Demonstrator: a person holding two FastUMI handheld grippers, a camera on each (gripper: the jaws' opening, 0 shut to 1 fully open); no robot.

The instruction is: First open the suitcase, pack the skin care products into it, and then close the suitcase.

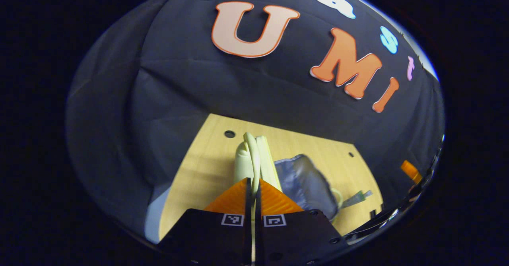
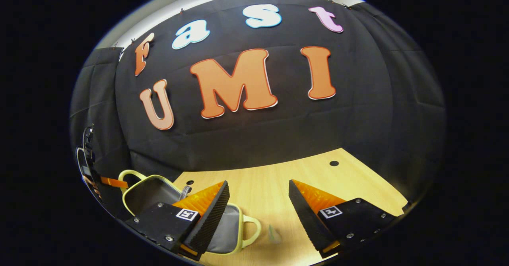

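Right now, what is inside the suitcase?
The open suitcase shows grey lining, and one slim item pokes up at its far edge. A finger of the right gripper covers the middle, so anything there is hidden.

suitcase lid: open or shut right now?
Open. The suitcase shows its grey lining, the lid raised apart from the base; the left claw is shut on the lid's edge.

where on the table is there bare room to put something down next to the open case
Right gripper view: bare table lies between the open suitcase and the hole by the far edge, ahead of the open right gripper. A small tube lies just beside the case handle. In the left gripper view, the left gripper pinches the upright lid's rim; that side is crowded.
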